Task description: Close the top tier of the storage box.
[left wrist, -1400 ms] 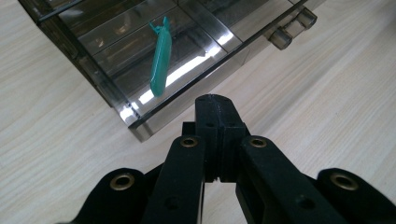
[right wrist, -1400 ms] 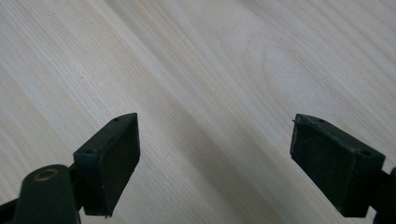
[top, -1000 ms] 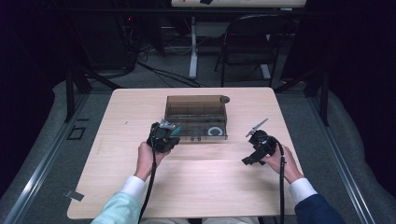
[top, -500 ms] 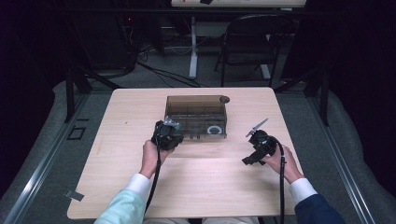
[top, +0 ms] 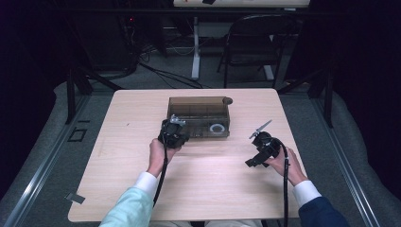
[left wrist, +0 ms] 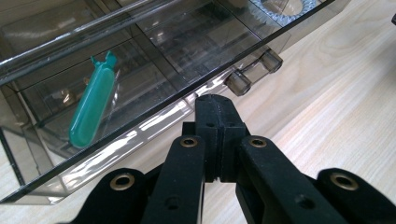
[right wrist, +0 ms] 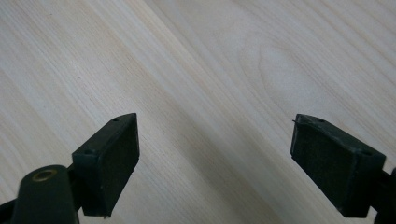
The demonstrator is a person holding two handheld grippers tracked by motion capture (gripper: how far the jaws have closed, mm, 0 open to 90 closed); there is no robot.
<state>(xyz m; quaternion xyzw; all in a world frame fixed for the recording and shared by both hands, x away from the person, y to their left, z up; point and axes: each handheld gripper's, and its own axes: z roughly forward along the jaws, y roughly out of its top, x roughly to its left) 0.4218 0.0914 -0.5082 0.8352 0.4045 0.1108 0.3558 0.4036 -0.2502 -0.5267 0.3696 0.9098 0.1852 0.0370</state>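
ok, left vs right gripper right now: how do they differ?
The left gripper has its black jaws shut together, with nothing between them; the right gripper has its jaws spread wide apart. The left one sits at the front wall of the smoky clear plastic box, near its two stubby knobs; the right one is over bare pale wooden table, away from the box. Both are hand-held and hold nothing.

Looks like a lab or test room: dark curtained surround, bare wooden table (top: 142,189) under my claws, folding chair (top: 255,42) and a desk leg (top: 195,52) beyond them, cables (top: 161,71) trailing over grey floor.
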